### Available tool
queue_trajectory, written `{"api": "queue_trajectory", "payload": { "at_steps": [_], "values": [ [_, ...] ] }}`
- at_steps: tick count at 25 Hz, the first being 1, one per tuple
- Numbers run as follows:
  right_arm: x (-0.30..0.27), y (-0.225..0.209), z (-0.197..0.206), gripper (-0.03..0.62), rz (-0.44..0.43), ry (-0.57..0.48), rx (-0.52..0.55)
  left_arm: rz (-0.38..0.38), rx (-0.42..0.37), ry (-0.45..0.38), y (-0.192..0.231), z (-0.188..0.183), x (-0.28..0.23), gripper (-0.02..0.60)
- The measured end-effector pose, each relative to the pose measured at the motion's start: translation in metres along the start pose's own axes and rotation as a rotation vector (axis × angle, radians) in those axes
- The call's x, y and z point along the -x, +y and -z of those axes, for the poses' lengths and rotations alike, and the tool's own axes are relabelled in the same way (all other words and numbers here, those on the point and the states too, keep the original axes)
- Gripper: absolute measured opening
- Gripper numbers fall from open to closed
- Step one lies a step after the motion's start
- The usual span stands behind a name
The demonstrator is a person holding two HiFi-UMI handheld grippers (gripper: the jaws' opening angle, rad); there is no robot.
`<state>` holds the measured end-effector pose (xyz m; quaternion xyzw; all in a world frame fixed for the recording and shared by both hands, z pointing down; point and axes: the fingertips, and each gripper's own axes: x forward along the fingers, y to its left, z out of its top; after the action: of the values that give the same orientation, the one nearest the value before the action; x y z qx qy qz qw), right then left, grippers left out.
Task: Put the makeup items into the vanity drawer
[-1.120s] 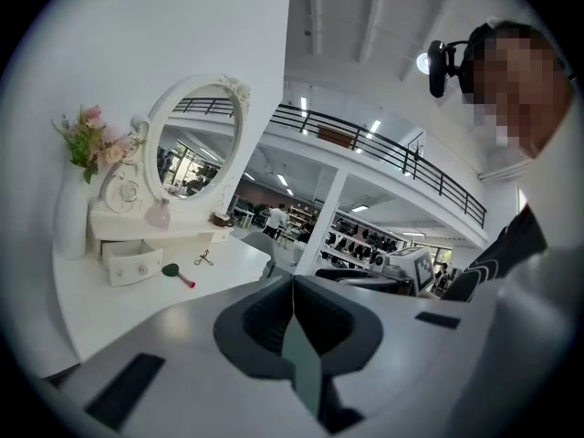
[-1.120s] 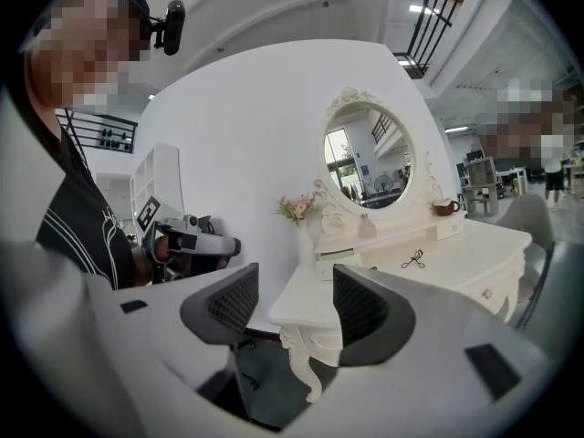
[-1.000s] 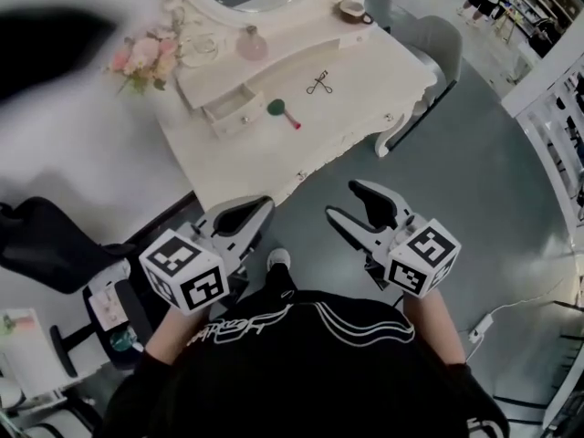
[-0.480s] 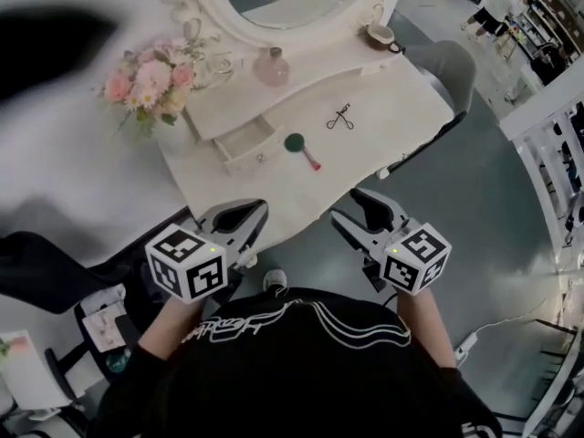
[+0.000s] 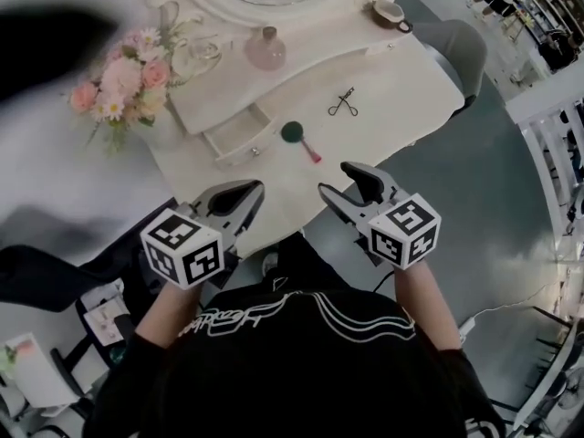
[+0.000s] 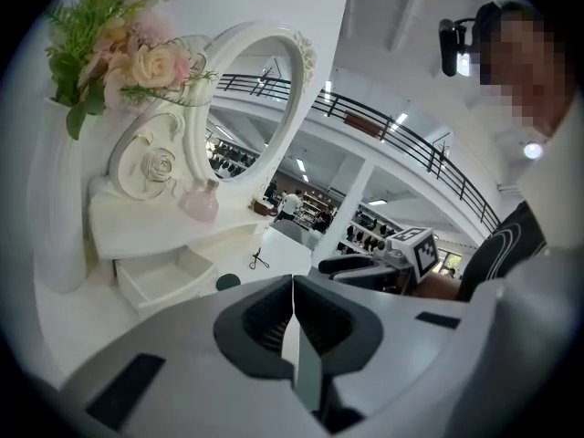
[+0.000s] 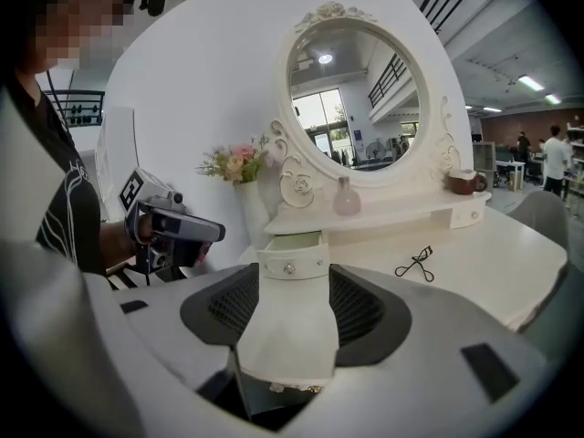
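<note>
On the white vanity table point(image 5: 383, 89) a small drawer point(image 5: 239, 140) stands pulled open; nothing shows inside it. A round green brush with a pink handle point(image 5: 297, 136) lies just right of the drawer, and a black eyelash curler point(image 5: 344, 104) lies farther right. The open drawer point(image 7: 292, 254) and the curler point(image 7: 416, 264) show again in the right gripper view. My left gripper point(image 5: 248, 192) hovers shut and empty over the table's front edge. My right gripper point(image 5: 339, 181) is open and empty beside it, a little short of the brush.
A pink perfume bottle point(image 5: 265, 51), a vase of flowers point(image 5: 114, 85) and a cup point(image 5: 391, 12) stand on the raised shelf under the oval mirror point(image 7: 351, 108). A grey chair point(image 5: 456, 48) is at the table's right. Black seating point(image 5: 46, 263) is at the left.
Both grippers have moved forward from over the floor to the table's front edge. The vanity now lies closer in view. Neither gripper has taken hold of anything.
</note>
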<state>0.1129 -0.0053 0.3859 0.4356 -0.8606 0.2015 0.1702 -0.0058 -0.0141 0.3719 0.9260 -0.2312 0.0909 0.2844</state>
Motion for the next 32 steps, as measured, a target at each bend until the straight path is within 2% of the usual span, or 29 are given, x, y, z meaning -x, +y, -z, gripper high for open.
{"api": "queue_trajectory", "payload": {
  "at_steps": [9, 19, 26, 32],
  "values": [
    [-0.061, -0.051, 0.025, 0.253, -0.030, 0.124, -0.046, -0.068, 0.079, 0.007, 0.048, 0.000, -0.025, 0.023],
    [-0.119, -0.082, 0.056, 0.207, -0.008, 0.263, -0.013, -0.131, 0.141, 0.005, 0.081, 0.007, -0.023, 0.023],
    [-0.139, -0.094, 0.079, 0.184, 0.017, 0.364, 0.040, -0.153, 0.158, -0.012, 0.093, 0.009, -0.018, 0.023],
    [-0.143, -0.102, 0.088, 0.135, 0.055, 0.413, 0.055, -0.177, 0.180, -0.031, 0.102, 0.005, -0.010, 0.023]
  ]
}}
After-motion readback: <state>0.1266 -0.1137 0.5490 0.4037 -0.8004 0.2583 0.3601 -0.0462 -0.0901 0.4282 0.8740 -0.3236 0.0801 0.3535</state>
